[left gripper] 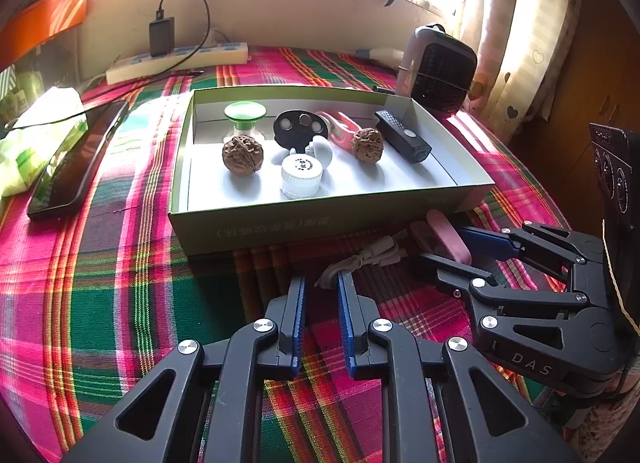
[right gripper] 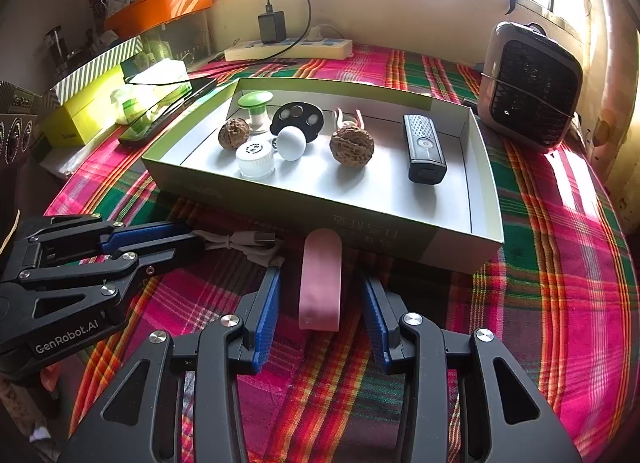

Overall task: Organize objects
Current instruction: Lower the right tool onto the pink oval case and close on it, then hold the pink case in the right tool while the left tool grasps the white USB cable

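A pink oblong piece (right gripper: 320, 283) lies on the plaid cloth just in front of the open green box (right gripper: 280, 207). My right gripper (right gripper: 320, 275) stands open around it, with a gap at each pad. Left of it lies a bundled grey cable (right gripper: 248, 245), and my left gripper (right gripper: 193, 237) is shut on its end. In the left wrist view the cable (left gripper: 368, 255) runs from my left gripper (left gripper: 321, 280) towards the pink piece (left gripper: 450, 241), which sits between the fingers of my right gripper (left gripper: 440, 245). The box (left gripper: 320, 219) holds two walnuts, a white jar, a black remote and other small items.
A black phone (left gripper: 76, 159) and a tissue pack (left gripper: 36, 135) lie left of the box. A power strip (right gripper: 288, 49) with a charger runs along the back wall. A small heater (right gripper: 528, 91) stands at the back right by the curtain. Boxes are stacked at the far left.
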The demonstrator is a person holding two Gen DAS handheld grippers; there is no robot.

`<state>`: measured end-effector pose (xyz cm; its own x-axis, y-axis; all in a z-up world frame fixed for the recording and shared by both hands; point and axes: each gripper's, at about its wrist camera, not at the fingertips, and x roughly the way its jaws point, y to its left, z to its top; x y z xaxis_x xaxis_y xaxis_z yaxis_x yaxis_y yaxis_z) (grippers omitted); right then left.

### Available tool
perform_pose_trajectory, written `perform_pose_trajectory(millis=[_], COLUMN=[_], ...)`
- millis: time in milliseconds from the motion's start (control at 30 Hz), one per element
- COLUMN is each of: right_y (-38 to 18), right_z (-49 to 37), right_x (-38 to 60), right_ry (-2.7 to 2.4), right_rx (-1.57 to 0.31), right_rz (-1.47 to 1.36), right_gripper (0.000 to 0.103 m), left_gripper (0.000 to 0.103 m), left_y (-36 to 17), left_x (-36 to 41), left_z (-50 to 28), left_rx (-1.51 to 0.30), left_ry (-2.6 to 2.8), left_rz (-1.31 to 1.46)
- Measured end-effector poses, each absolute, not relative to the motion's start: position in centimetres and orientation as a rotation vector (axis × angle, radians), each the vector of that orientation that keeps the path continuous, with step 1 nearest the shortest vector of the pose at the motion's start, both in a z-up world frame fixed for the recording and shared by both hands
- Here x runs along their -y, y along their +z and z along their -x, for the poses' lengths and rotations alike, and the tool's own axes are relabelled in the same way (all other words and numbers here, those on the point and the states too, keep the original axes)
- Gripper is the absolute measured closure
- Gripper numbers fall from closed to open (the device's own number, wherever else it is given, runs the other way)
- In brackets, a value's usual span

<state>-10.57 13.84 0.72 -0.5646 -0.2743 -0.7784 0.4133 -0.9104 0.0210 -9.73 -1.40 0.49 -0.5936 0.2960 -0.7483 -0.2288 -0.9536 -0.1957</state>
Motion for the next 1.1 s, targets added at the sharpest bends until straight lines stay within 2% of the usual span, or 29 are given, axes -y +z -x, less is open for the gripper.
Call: perform_pose_trajectory(millis=[100,167,567,900,1100], right_y=[0.7,0.7,0.9,0.9,0.9], right_z=[10.6,10.7,10.8,10.6,10.6], right_x=[-13.9,-14.1,-15.0,-15.2,-15.2], right_ry=[-2.475,-2.492,-2.505,-2.505,-2.502], right_rx=[-0.225,-0.225,-0.173,-0.162,-0.152], right_rz=[-1.190,-1.195,-1.203,-1.204,-1.204], right_gripper=[0.063,0.070,0.083,0.084,0.084], left_gripper=[0.088,0.088,0.087,0.087,0.093], left_y=[0.5,0.6,0.6,0.6,0.6], left_x=[1.1,1.0,0.6,0.1,0.1], left_z=[9.7,9.7,9.7,9.6,9.5], left_rx=[0.082,0.067,0.033,-0.012,-0.023], left_ry=[2.575,2.581,2.592,2.614,2.632], left_rz=[1.227,1.228,1.230,1.234,1.243])
